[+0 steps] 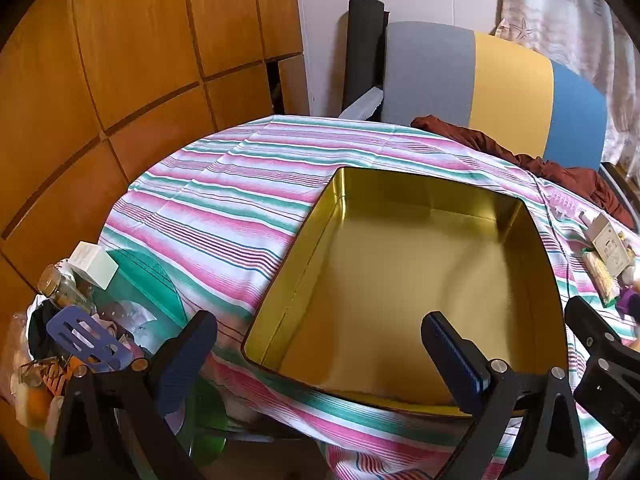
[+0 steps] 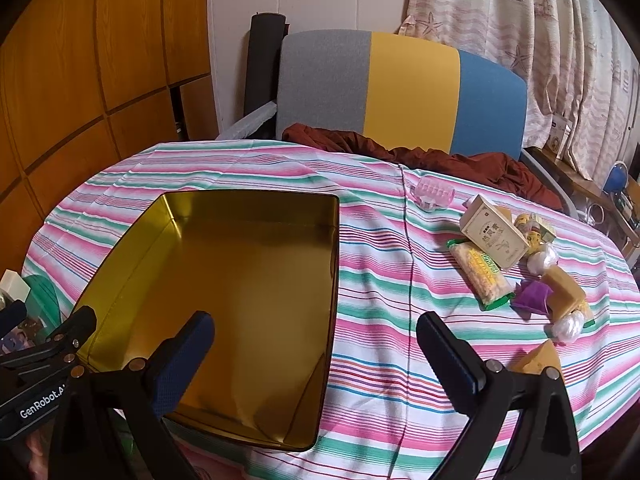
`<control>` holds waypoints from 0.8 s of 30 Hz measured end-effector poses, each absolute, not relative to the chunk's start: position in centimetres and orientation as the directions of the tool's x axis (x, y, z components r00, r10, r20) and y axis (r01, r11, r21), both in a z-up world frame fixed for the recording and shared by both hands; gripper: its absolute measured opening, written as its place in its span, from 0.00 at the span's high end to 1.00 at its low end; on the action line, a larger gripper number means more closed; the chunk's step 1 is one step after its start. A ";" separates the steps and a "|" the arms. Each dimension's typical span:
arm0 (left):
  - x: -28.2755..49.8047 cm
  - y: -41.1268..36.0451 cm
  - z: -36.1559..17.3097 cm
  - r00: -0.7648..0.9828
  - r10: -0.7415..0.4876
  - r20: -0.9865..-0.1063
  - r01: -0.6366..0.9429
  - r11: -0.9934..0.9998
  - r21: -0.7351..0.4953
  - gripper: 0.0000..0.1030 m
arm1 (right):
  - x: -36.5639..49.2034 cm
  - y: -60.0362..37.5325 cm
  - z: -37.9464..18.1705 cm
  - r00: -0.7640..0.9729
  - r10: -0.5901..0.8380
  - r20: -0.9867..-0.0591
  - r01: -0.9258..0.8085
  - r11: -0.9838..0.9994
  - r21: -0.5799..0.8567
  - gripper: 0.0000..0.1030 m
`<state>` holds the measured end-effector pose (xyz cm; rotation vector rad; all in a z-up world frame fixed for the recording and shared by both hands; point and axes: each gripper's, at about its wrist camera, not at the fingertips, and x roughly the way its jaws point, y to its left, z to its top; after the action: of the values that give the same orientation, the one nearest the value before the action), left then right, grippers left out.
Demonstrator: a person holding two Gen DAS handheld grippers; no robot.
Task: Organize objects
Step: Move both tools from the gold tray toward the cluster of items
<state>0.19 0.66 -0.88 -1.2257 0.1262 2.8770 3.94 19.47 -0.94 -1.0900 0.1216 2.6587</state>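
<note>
An empty gold tin box (image 1: 400, 280) (image 2: 224, 280) sits open on the striped tablecloth. To its right lies a pile of small items: a beige carton (image 2: 494, 236), a yellow-green snack packet (image 2: 480, 276), a purple pouch (image 2: 530, 298), tan blocks (image 2: 562, 290) and a pink hair clip (image 2: 434, 192). My left gripper (image 1: 316, 356) is open and empty above the tin's near left corner. My right gripper (image 2: 314, 354) is open and empty over the tin's near right edge, left of the pile.
A cluttered bin (image 1: 80, 320) with a jar, a white box and a blue spatula stands left of the table. A grey, yellow and blue chair (image 2: 400, 88) with brown cloth (image 2: 440, 160) stands behind the table. A wooden cabinet (image 1: 120, 60) is at the left.
</note>
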 end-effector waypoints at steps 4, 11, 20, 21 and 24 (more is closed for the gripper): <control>0.3 0.9 -0.9 -0.694 -0.018 -0.720 -0.046 -0.997 0.070 0.00 | 4.1 19.8 -0.8 -0.685 0.216 -0.696 -0.280 -0.960 -0.021 0.00; 0.6 1.4 -1.1 -0.690 0.012 -0.724 -0.077 -0.995 0.057 0.00 | 5.1 20.8 -0.8 -0.689 0.227 -0.689 -0.280 -0.959 -0.036 0.00; 2.3 4.1 -1.7 -0.633 0.218 -0.743 -0.278 -0.960 -0.044 0.00 | 8.8 25.7 -3.0 -0.653 0.282 -0.703 -0.327 -0.942 -0.075 0.01; 2.6 4.5 -1.8 -0.625 0.243 -0.742 -0.301 -0.952 -0.058 0.00 | 9.3 26.8 -3.2 -0.649 0.290 -0.704 -0.346 -0.936 -0.066 0.02; 3.6 5.5 -1.6 -0.592 0.344 -0.729 -0.380 -0.917 -0.123 0.00 | 11.1 30.7 -3.5 -0.634 0.317 -0.705 -0.418 -0.908 -0.032 0.08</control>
<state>3.62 5.48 -1.62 -1.1267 0.0637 2.4888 11.10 30.69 -3.50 -1.0491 0.1877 2.5144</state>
